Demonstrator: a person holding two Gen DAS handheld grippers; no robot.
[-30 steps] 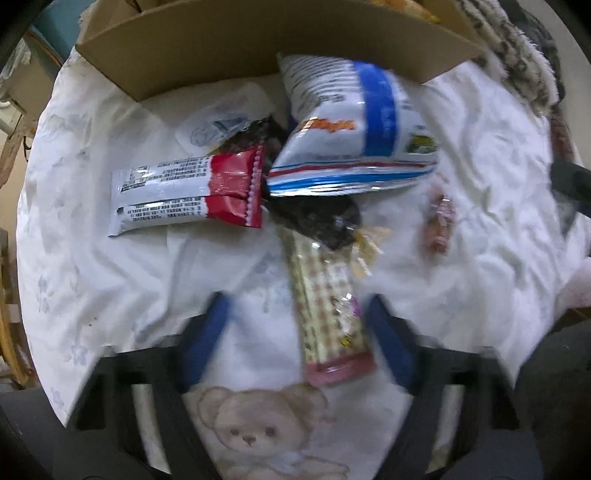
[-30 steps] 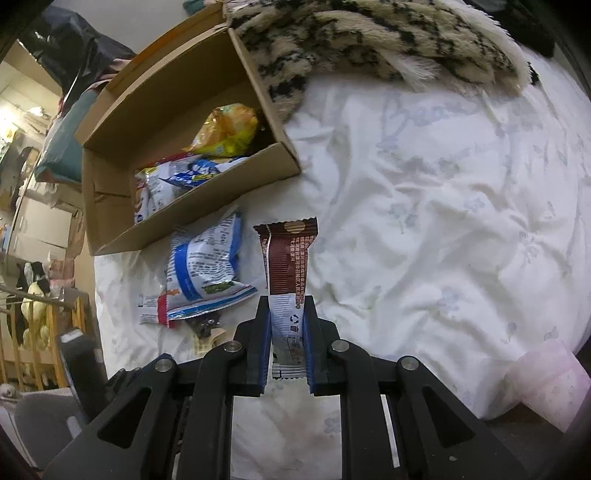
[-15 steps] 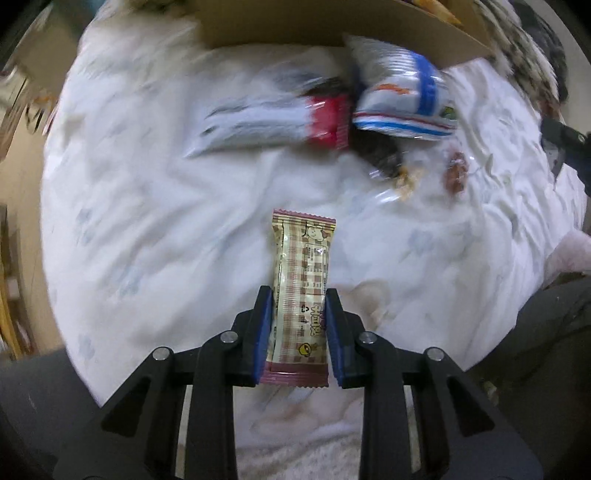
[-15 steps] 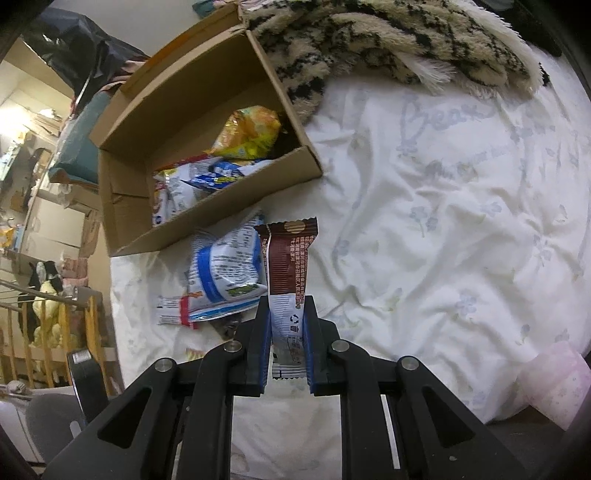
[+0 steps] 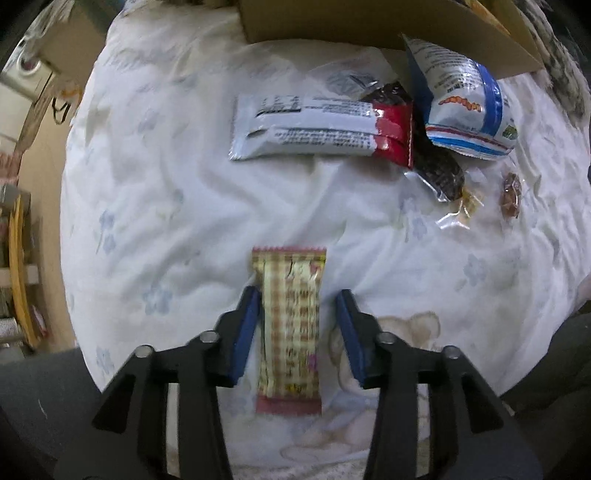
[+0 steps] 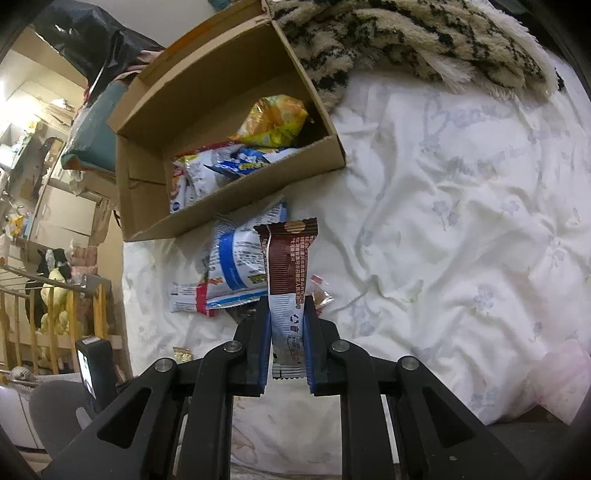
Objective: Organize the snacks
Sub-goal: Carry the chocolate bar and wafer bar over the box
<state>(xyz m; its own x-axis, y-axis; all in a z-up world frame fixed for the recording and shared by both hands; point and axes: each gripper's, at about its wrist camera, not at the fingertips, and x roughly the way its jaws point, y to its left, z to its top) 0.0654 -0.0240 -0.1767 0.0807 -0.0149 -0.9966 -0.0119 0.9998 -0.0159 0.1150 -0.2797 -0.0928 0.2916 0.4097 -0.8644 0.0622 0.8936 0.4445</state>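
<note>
- The left gripper (image 5: 296,293) points down at the sheet (image 5: 166,184). Its jaws have just been closing, yet they stand apart here.
- The plaid bar (image 5: 290,314) lies lengthwise between them. The left pad is at the bar's edge, while the right pad is clear of it, so there is no grip on the bar.
- Ahead of the left gripper lies a red-and-white bar (image 5: 317,127), well apart from it.
- Ahead and to the right, a blue-and-white bag (image 5: 465,110) leans against the box (image 5: 369,22).
- A dark packet (image 5: 439,171) lies partly under the bag and the red-and-white bar.
- A small candy (image 5: 511,194) lies farther right.
- The right gripper (image 6: 286,306) is clamped tight on a brown bar (image 6: 286,258). The bar sticks out forward past its fingertips.
- The box is ahead and left of the right gripper, open side up. A yellow bag (image 6: 273,122) and other packets are inside it.
- A spotted blanket (image 6: 406,40) lies beyond the box, far ahead of the right gripper.
</note>
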